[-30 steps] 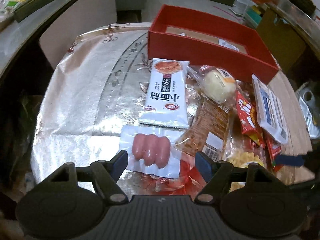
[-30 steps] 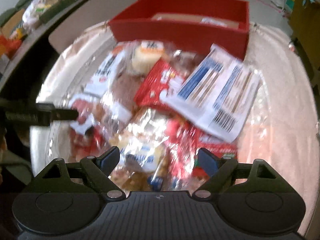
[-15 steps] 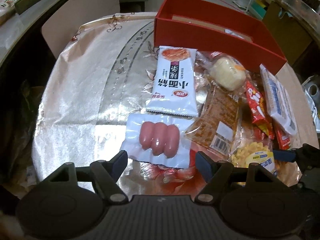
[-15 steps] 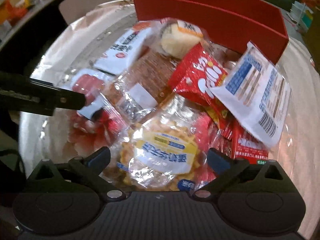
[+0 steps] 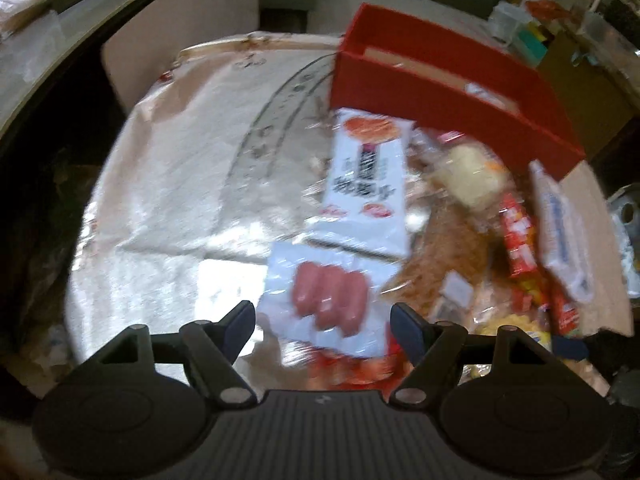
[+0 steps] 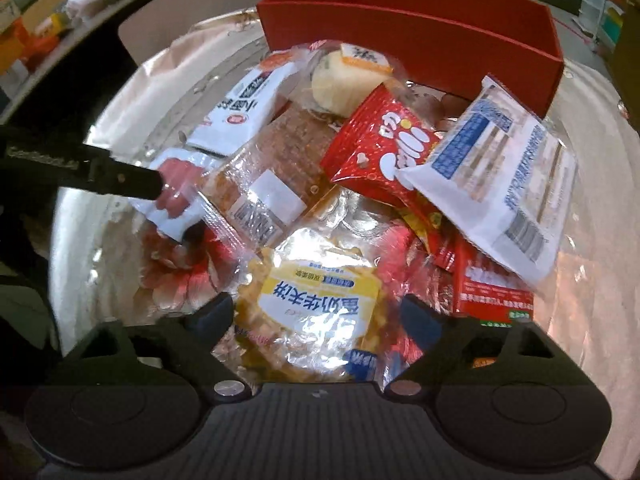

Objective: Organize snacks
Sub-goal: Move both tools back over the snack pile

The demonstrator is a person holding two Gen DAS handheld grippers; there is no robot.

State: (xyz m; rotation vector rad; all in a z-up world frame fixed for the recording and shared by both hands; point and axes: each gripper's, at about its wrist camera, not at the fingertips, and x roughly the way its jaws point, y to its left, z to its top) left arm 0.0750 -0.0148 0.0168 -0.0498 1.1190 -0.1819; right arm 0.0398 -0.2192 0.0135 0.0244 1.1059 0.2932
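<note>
my right gripper (image 6: pixel 316 312) jaws closing around the yellow-label waffle pack (image 6: pixel 316 304), pads not yet pressing. my left gripper (image 5: pixel 322 322) wide, straddling the sausage pack (image 5: pixel 330 300).

One open red cardboard box (image 6: pixel 408 36) stands on one table under a shiny floral cloth (image 5: pixel 168 184). In front of it lie one white long packet with black lettering (image 5: pixel 366 184), one clear vacuum pack holding three pink sausages (image 5: pixel 330 300), one yellow-labelled clear bag (image 6: pixel 316 304), one red foil pouch (image 6: pixel 380 148), one white-and-blue packet (image 6: pixel 504 176), one pale round bun in clear wrap (image 6: pixel 344 80) and one brown flat snack in clear wrap (image 6: pixel 276 168).
</note>
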